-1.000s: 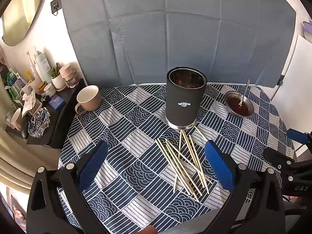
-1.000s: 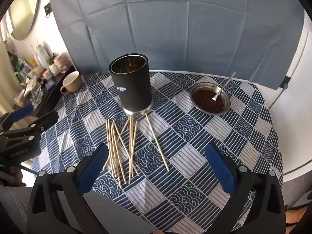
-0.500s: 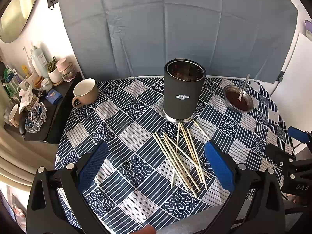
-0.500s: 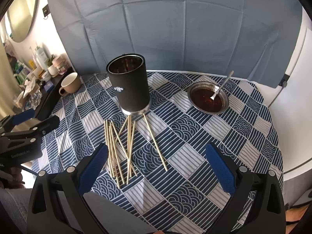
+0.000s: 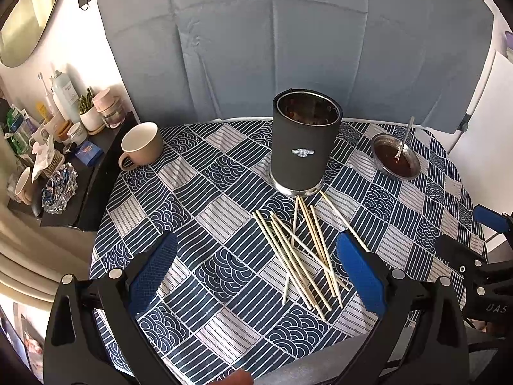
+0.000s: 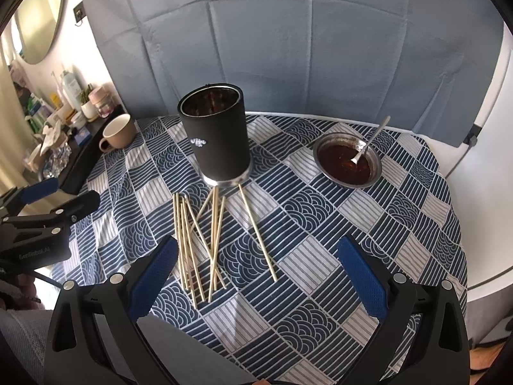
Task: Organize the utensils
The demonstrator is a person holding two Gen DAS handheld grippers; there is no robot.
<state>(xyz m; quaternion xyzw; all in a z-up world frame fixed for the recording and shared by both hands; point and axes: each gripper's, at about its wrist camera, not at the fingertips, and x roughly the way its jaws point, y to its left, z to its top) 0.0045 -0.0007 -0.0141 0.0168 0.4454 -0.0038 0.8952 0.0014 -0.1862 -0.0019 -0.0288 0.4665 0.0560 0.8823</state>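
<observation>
Looking along our left gripper (image 5: pixel 256 269), we see its two blue fingers (image 5: pixel 154 269) spread wide with nothing between them. Our right gripper (image 6: pixel 256 269) is the same, wide apart and holding nothing. The chopsticks (image 5: pixel 301 250) lie flat in a loose pile on the blue and white tablecloth (image 5: pixel 224 218), just in front of the tall black holder (image 5: pixel 301 147). They are long and thin. Most of them point one end toward the holder and the other end toward us, and a few cross over the others. In the right view the chopsticks (image 6: pixel 205 237) sit nearer the left finger, and one stick (image 6: pixel 258 231) lies a little apart on the right side, slanting away from the pile. A few tips come right up to the holder's shiny bottom edge. The holder (image 6: pixel 218 138) stands upright with its top open. A tan mug (image 5: pixel 141 144) sits far to the left of it. A small metal bowl (image 6: pixel 348 160) of dark sauce with a spoon (image 6: pixel 368 141) in it sits off to the right, well apart from the sticks.
</observation>
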